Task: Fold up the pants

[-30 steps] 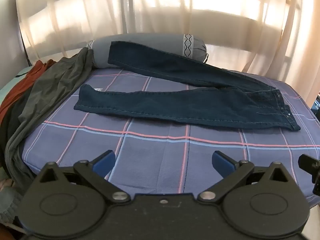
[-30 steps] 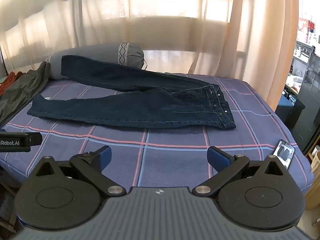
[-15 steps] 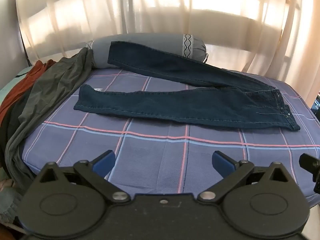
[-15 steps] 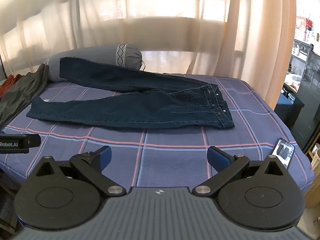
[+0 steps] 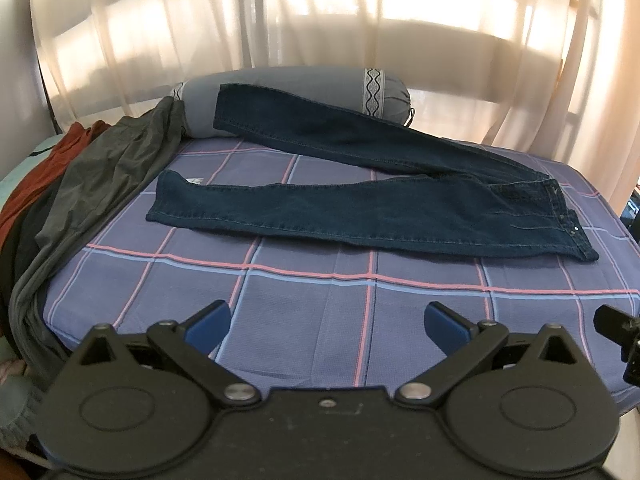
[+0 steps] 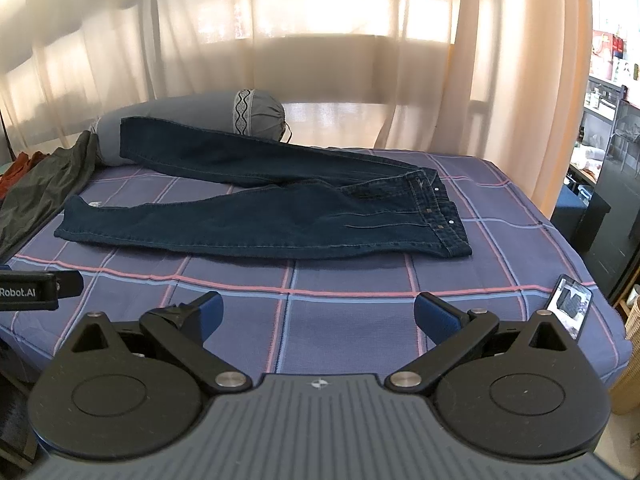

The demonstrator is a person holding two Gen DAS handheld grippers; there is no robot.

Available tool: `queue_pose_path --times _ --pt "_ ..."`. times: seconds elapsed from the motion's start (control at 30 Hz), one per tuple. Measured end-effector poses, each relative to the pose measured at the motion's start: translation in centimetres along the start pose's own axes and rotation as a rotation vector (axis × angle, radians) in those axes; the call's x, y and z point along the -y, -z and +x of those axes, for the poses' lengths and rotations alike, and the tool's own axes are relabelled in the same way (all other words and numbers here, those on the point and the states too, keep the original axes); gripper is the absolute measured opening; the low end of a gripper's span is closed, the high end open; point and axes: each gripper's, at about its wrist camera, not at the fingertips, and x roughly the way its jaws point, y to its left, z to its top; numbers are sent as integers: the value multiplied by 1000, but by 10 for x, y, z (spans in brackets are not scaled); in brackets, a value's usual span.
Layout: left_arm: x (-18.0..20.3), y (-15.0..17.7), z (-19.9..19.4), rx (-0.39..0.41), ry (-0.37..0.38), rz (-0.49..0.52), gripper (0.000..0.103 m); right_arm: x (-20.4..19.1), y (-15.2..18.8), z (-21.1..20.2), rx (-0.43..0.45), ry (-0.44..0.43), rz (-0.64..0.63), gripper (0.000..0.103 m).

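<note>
Both jaws spread wide, nothing between them. Left gripper and right gripper hover over the near edge of the bed, well short of the cloth.

Jeans lie flat mid-bed on the plaid sheet, unfolded. Long axis runs left-right across the bed: waistband at the right, hems at the left. Legs splay in a V; near leg lies flat, far leg's cuff rides up onto the bolster pillow.

Handling, as a guess: denim, soft but fairly heavy and dense, not slippery, holds a crease. Thick seams at the waistband and hems make good pinch points. Likely first grab: far-leg cuff with the left, waistband corner with the right, then lay leg onto leg.

Grey garment at left edge, phone at right corner, both apart from the jeans.
</note>
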Motion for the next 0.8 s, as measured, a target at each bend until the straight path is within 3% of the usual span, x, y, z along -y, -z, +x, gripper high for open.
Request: queue_pose_path --times 0.8 --pt "0 1 1 -3 5 2 103 1 1 2 0 -2 6 103"
